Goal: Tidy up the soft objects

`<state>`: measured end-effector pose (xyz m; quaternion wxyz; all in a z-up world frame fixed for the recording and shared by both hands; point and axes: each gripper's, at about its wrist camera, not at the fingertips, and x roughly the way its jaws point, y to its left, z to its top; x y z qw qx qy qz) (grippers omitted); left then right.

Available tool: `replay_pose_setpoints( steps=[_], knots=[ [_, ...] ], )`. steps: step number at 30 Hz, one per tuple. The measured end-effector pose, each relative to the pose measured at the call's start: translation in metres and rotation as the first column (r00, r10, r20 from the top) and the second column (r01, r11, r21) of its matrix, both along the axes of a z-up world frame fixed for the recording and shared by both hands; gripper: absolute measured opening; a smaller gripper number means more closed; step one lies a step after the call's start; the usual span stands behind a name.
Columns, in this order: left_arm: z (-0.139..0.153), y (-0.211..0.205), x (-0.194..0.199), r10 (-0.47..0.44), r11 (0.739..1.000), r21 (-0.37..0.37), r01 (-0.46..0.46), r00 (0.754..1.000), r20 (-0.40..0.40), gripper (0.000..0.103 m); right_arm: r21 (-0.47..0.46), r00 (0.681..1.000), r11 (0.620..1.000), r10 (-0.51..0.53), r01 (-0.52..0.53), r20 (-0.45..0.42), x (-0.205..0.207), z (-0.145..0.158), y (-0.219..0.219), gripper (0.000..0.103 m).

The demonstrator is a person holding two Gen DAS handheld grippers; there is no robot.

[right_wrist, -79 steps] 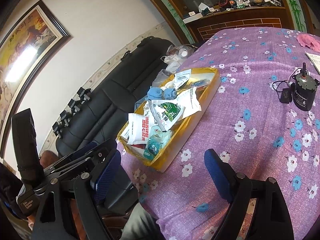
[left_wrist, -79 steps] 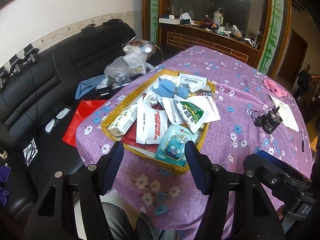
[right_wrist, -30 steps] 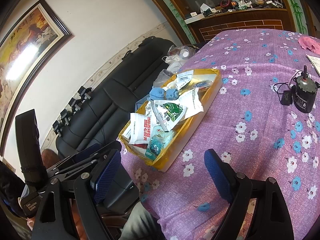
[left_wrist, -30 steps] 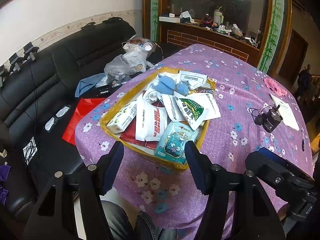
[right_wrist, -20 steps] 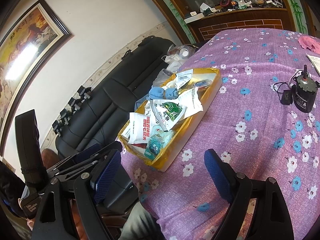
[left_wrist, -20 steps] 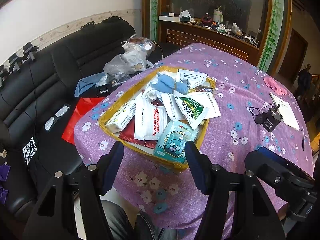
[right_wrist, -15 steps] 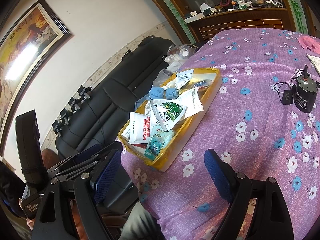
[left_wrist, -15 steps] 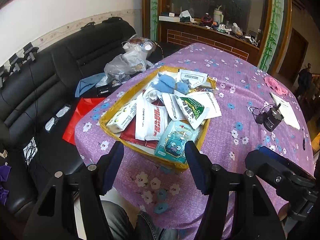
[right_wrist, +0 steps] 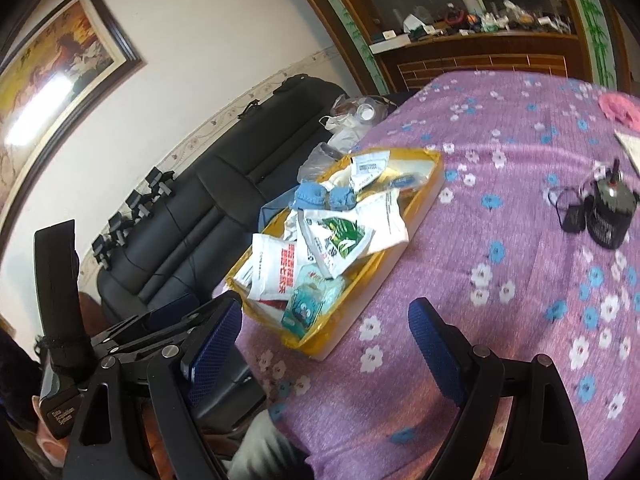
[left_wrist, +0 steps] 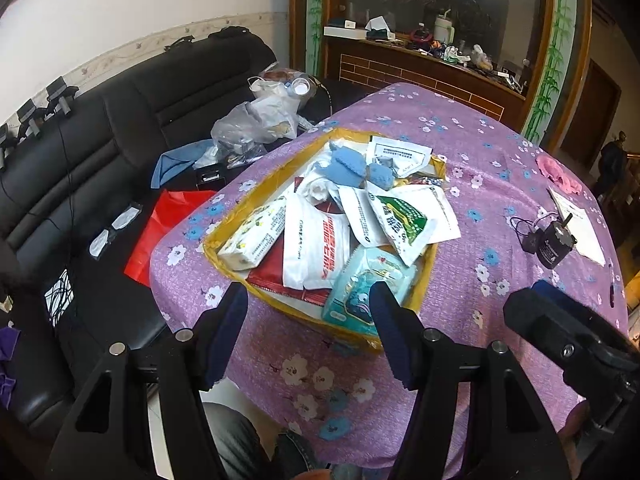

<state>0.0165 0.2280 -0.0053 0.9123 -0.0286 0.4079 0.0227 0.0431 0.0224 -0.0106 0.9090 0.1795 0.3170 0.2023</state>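
A yellow tray (left_wrist: 256, 200) (right_wrist: 416, 208) on the purple flowered tablecloth holds soft packets: a white packet with red print (left_wrist: 316, 248) (right_wrist: 276, 268), a green-printed white pouch (left_wrist: 400, 220) (right_wrist: 340, 240), a light blue cartoon packet (left_wrist: 366, 284) (right_wrist: 310, 304), a tissue pack (left_wrist: 252, 236) and blue knitted pieces (left_wrist: 352, 168) (right_wrist: 320, 196). My left gripper (left_wrist: 310, 330) is open and empty, above the tray's near edge. My right gripper (right_wrist: 324, 344) is open and empty, above the table's near edge right of the tray.
A small black motor with a cable (left_wrist: 554, 244) (right_wrist: 608, 220), a paper sheet (left_wrist: 580, 228) and a pink cloth (left_wrist: 558, 170) (right_wrist: 622, 110) lie on the table's right side. A black sofa (left_wrist: 100, 128) with plastic bags (left_wrist: 256, 124) and a red sheet (left_wrist: 160, 220) stands left.
Both views shift only slightly; the tray sits a touch nearer in the left wrist view. Both grippers stay open and empty.
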Motion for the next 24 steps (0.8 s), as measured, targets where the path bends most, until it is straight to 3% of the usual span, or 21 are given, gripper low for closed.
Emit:
replay_pose_setpoints(
  steps=[10,24],
  knots=[
    [-0.008,0.016,0.024,-0.007,1.000,0.001,0.007,1.000,-0.014,0.063,-0.115,1.000,0.993,-0.031,0.031,0.002,0.029,0.004,0.025,0.088],
    [-0.018,0.021,0.039,-0.024,0.999,0.026,0.025,0.999,-0.035,0.063,-0.130,1.000,0.991,-0.028,0.027,-0.002,0.049,0.001,0.034,0.088]
  ],
)
